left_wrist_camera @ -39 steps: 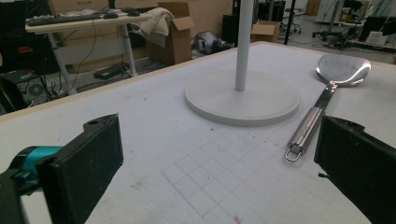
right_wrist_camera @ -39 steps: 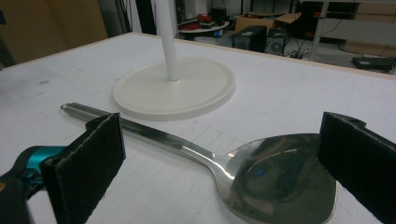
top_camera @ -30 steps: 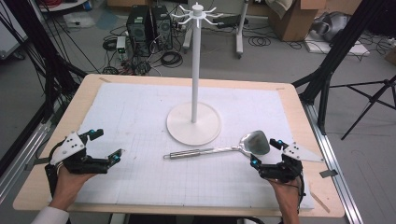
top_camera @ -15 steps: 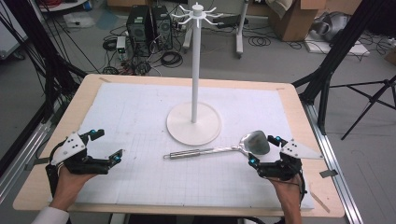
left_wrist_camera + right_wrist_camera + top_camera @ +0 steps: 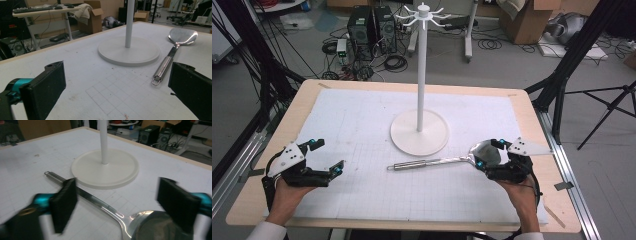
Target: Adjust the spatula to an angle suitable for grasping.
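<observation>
Spatula (image 5: 442, 161) lies with its blade between the right gripper (image 5: 490, 153) jaws, which have been closing, unclenched.

Both handheld units match: black bodies, two flat black rectangular jaws with matte pads. Left gripper (image 5: 324, 159) carries a grey three-cornered plate with small dark holes on top; right gripper (image 5: 488, 155) has the same plate. Teal-blue fittings sit at each jaw root, clear on the left gripper's own view (image 5: 112, 87) and the right gripper's (image 5: 117, 202). A black cable loops off the right unit's rear. The person wears white sleeves (image 5: 267, 231), cuffs visible at both wrists.
</observation>
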Demonstrator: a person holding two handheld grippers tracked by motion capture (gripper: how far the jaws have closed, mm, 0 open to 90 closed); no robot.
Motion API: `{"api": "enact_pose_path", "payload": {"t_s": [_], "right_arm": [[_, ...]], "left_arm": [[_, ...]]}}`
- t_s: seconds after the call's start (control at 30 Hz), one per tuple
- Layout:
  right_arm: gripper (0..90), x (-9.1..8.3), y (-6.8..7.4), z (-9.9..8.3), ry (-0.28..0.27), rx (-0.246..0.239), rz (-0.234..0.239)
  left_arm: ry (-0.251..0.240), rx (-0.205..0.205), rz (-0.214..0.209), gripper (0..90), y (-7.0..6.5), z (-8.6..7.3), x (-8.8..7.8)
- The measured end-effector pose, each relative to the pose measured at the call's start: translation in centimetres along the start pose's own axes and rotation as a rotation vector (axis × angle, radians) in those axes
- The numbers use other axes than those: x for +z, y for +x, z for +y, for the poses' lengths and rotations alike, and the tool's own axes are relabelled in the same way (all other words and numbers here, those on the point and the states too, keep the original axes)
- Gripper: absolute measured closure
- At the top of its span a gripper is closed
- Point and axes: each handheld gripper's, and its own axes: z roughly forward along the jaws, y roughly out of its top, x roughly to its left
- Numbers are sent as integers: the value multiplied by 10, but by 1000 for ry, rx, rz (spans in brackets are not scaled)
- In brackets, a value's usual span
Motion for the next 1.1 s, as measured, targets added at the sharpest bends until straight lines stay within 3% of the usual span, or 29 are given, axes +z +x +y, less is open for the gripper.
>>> {"api": "enact_pose_path", "payload": {"t_s": [0.03, 0.13, 0.4, 0.5, 0.7, 1.1], "right_arm": [[235, 0, -1, 2, 6, -3, 11], [265, 4, -5, 6, 42, -4, 12], [552, 13, -13, 13, 120, -8, 47], [694, 16, -17, 15, 152, -3, 28], [874, 20, -27, 19, 193, 14, 4], [897, 40, -33, 28, 287, -10, 37]], "left_arm": [[0, 1, 1, 17, 0, 0, 0], [-1, 0, 0, 17, 0, 0, 0], [3, 1, -4, 17, 0, 0, 0], [3, 4, -3, 17, 0, 0, 1], [2, 1, -3, 17, 0, -1, 1], [8, 5, -6, 17, -1, -1, 2]]}}
